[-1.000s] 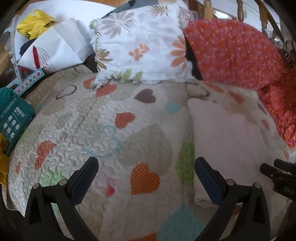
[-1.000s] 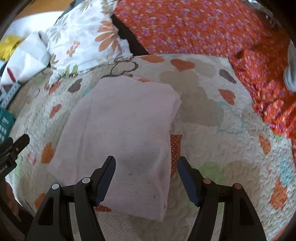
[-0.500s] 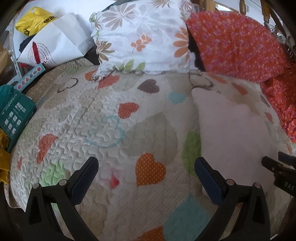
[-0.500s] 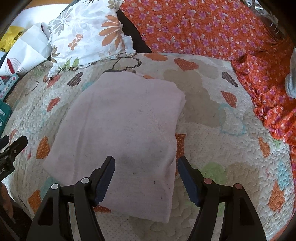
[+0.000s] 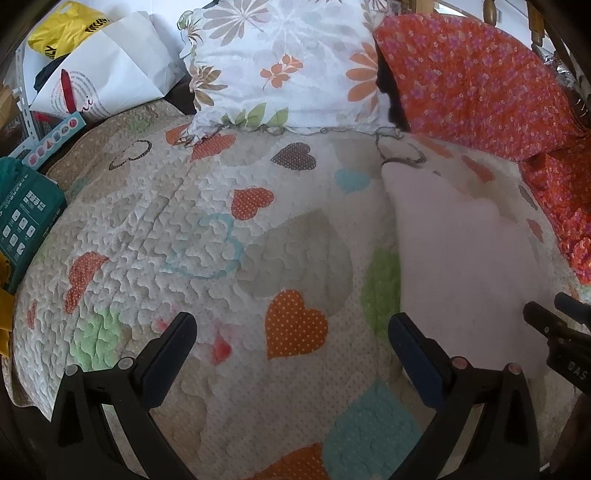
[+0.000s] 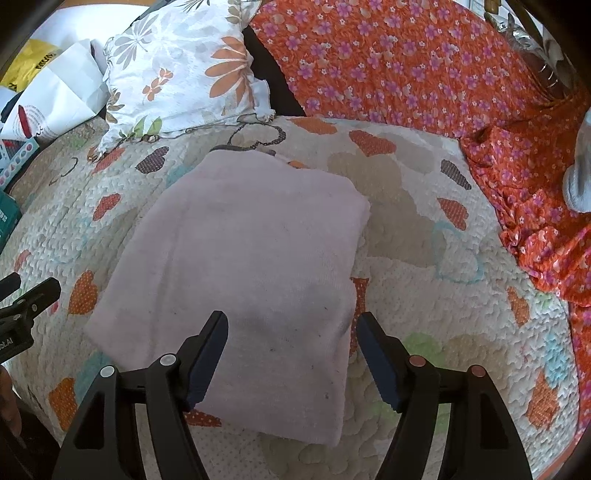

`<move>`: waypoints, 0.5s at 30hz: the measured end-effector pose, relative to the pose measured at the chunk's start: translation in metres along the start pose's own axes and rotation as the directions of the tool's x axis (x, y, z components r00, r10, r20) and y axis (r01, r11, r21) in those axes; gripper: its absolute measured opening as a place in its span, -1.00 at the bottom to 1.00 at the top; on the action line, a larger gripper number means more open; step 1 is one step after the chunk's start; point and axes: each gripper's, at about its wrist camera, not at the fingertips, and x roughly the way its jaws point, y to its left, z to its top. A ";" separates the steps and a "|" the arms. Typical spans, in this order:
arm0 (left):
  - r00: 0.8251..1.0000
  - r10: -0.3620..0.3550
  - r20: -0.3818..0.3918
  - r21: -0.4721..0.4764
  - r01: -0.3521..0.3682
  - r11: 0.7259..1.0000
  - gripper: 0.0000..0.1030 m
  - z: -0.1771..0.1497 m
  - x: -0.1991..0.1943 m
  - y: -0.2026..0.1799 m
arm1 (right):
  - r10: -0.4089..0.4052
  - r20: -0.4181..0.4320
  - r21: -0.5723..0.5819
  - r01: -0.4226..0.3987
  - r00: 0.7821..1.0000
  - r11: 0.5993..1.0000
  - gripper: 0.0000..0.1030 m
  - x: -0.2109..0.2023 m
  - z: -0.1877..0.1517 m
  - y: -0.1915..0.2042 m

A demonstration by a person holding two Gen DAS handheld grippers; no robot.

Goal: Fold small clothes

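A pale pink folded garment (image 6: pixel 255 266) lies flat on the heart-patterned quilt (image 6: pixel 424 236). It also shows in the left wrist view (image 5: pixel 461 251), at the right. My right gripper (image 6: pixel 291 332) is open and empty, hovering over the garment's near edge. My left gripper (image 5: pixel 291 332) is open and empty over bare quilt (image 5: pixel 207 236), left of the garment. The right gripper's tip (image 5: pixel 554 325) shows at the right edge of the left wrist view, and the left gripper's tip (image 6: pixel 29 299) shows at the left edge of the right wrist view.
A floral white pillow (image 5: pixel 284 70) and an orange flowered cushion (image 5: pixel 469 85) lie at the back. Orange flowered cloth (image 6: pixel 546 206) is bunched at the right. A white paper bag (image 5: pixel 107 81), a yellow bag (image 5: pixel 62 29) and a green box (image 5: pixel 26 210) sit at the left.
Both grippers have pulled back and risen a little from the quilt, so the garment and pillows sit lower and farther in view. Both stay open. The garment has not moved.
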 end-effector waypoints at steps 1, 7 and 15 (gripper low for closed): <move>1.000 -0.002 -0.002 0.000 0.002 1.000 1.00 0.000 0.000 0.000 | -0.001 0.001 0.001 0.001 1.000 1.000 0.49 0.000 0.000 0.000; 1.000 -0.007 -0.007 0.004 0.007 1.000 1.00 -0.001 0.001 -0.004 | -0.002 0.002 0.010 0.002 1.000 1.000 0.49 -0.001 0.000 -0.003; 1.000 -0.028 -0.006 0.032 0.028 0.999 1.00 -0.002 0.000 -0.018 | -0.014 0.005 0.031 0.014 1.000 0.999 0.50 -0.003 -0.002 -0.011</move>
